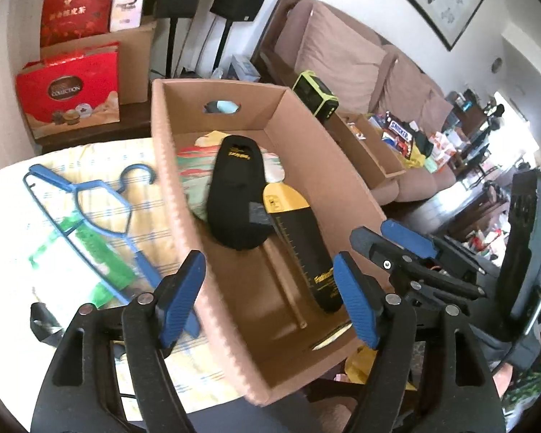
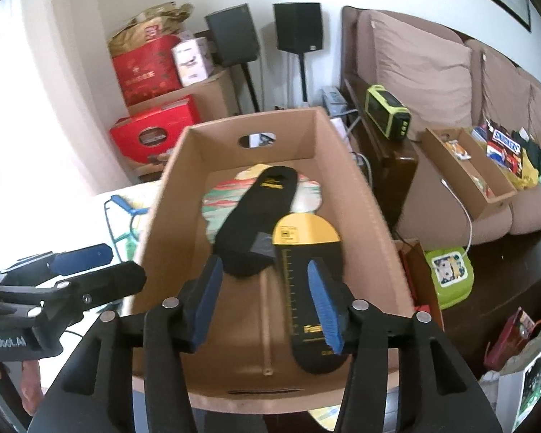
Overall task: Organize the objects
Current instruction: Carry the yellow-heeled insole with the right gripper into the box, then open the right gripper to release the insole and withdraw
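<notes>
Both grippers are found released, with nothing between the pads. A cardboard box (image 1: pixel 184 195) is seen just ahead of the left gripper (image 1: pixel 268 296); its left wall lies between that gripper's fingers, contact undetermined. Two insoles are laid inside the box: a black insole (image 2: pixel 256 213) ahead of the right gripper (image 2: pixel 270 303), and a yellow-tipped insole (image 2: pixel 306 252) directly beyond its right finger. A blue hanger (image 1: pixel 90 202) is noted left of the left gripper, outside the box.
</notes>
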Tool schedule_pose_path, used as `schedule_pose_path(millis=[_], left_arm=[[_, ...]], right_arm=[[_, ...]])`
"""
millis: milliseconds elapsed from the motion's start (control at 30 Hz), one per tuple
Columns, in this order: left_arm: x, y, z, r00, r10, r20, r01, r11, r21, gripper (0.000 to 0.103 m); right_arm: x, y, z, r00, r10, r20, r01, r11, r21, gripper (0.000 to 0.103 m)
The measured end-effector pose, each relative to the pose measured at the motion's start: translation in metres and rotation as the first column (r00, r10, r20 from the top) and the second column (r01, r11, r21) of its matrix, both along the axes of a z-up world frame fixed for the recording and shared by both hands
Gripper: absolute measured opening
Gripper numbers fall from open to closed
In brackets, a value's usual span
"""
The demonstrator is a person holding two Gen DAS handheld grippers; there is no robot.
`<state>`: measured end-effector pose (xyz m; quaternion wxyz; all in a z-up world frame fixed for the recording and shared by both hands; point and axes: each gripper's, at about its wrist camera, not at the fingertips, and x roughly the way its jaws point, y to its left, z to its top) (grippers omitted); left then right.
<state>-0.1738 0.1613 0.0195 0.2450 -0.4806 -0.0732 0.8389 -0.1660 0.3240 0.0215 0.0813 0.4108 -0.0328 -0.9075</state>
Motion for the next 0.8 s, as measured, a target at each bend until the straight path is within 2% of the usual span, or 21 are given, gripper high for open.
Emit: schedule_pose_path(millis=[167, 267, 400, 467, 500, 533, 700, 800], left_arm=[[0.009, -0.025, -0.003, 0.999, 0.027, -0.022, -0.028, 0.998, -0.053, 0.072], [0.014, -0.045, -0.003, 0.997, 0.066, -0.049, -0.069, 0.995, -0.073, 0.073], [0.021, -0.067, 0.001, 0.990, 0.112, -0.091, -0.120, 0.989, -0.081, 0.082], [0.023, -0.077, 0.004, 0.985, 0.130, -0.113, -0.142, 0.985, -0.097, 0.083], [0.024, -0.081, 0.005, 0.983, 0.138, -0.123, -0.152, 0.982, -0.109, 0.088], [0.025, -0.085, 0.005, 0.980, 0.145, -0.134, -0.161, 0.980, -0.117, 0.093], [0.030, -0.107, 0.007, 0.968, 0.184, -0.171, -0.207, 0.970, -0.128, 0.102], [0.030, -0.121, 0.007, 0.961, 0.212, -0.179, -0.237, 0.962, -0.133, 0.103]], right_arm=[[0.003, -0.028, 0.002, 0.999, 0.054, -0.005, -0.053, 0.999, 0.012, 0.056], [0.004, -0.042, 0.002, 0.997, 0.074, -0.004, -0.074, 0.997, 0.013, 0.062], [0.006, -0.059, 0.002, 0.996, 0.089, -0.016, -0.089, 0.996, 0.026, 0.074], [0.006, -0.064, 0.003, 0.995, 0.098, -0.016, -0.098, 0.995, 0.018, 0.078], [0.006, -0.067, 0.003, 0.995, 0.104, -0.014, -0.103, 0.995, 0.010, 0.080], [0.006, -0.070, 0.004, 0.994, 0.110, -0.012, -0.110, 0.994, 0.001, 0.080], [0.006, -0.084, 0.006, 0.992, 0.127, -0.012, -0.127, 0.992, 0.009, 0.084], [0.008, -0.091, 0.008, 0.991, 0.134, -0.016, -0.134, 0.991, 0.006, 0.089]])
